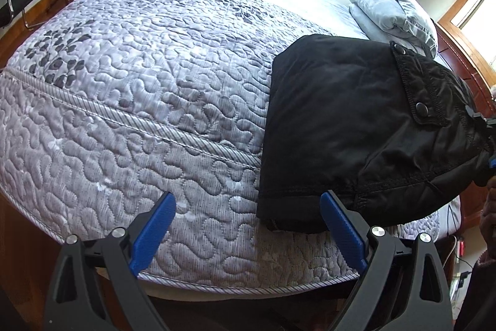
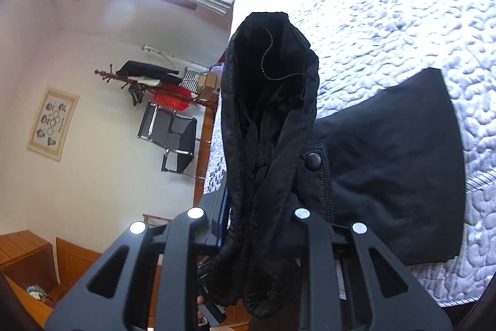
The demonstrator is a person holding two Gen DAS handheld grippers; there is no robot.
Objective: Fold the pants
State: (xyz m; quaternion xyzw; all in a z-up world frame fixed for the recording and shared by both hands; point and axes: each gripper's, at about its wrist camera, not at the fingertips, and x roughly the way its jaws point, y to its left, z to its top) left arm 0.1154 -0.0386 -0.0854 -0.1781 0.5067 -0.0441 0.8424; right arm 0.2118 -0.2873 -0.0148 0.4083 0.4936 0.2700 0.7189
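Right hand-held gripper pads behind pants

No readable text or labels.

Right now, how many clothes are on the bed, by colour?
Black pants: 1
Grey folded clothes: 1
Total: 2, both on the bed

Quilted bed, grey pillow, chair
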